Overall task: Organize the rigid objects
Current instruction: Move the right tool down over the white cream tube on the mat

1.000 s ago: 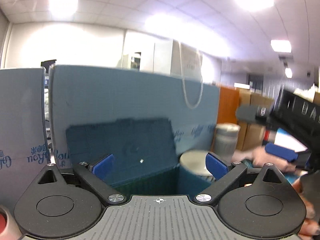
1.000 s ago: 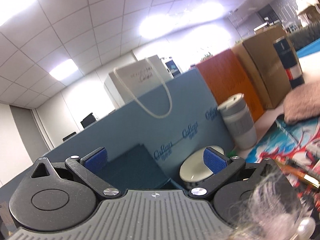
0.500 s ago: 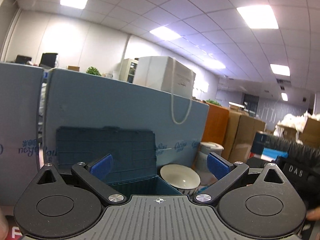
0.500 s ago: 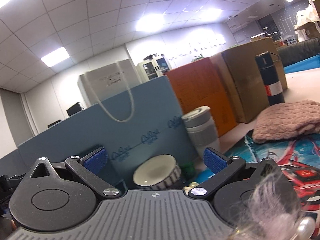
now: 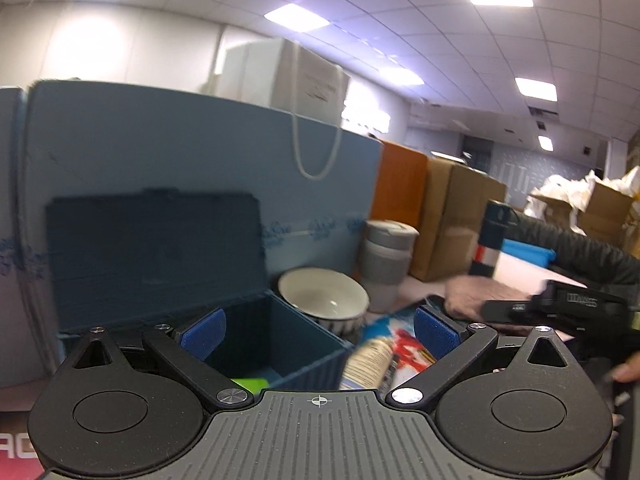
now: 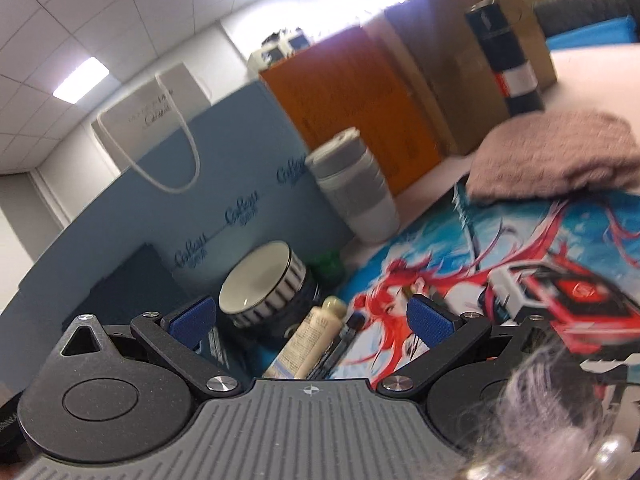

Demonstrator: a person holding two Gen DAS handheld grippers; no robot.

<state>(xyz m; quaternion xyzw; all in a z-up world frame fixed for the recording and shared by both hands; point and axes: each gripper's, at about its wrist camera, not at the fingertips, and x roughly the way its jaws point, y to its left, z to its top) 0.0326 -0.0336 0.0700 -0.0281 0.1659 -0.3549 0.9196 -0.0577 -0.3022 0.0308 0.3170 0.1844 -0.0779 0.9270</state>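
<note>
We hold left gripper [image 5: 318,330] wide, nothing between fingers, above front rim of open blue box [image 5: 280,344]; lid upright behind. Bowl [image 5: 323,298] just beside box's right wall, grey cup [image 5: 386,264] behind it. We hold right gripper [image 6: 310,316] wide too, empty, over cream tube [image 6: 310,340] lying on printed mat [image 6: 500,240] beside dark pen [image 6: 340,340]. Open mat right of tube; pink cloth [image 6: 556,156] at far edge.

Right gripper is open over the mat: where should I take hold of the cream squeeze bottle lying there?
Probably across its labelled middle. The cream squeeze bottle lies flat on the printed mat, cap pointing away, already between the right gripper fingers. Come from above and close across its width; a dark pen lies close alongside.
</note>
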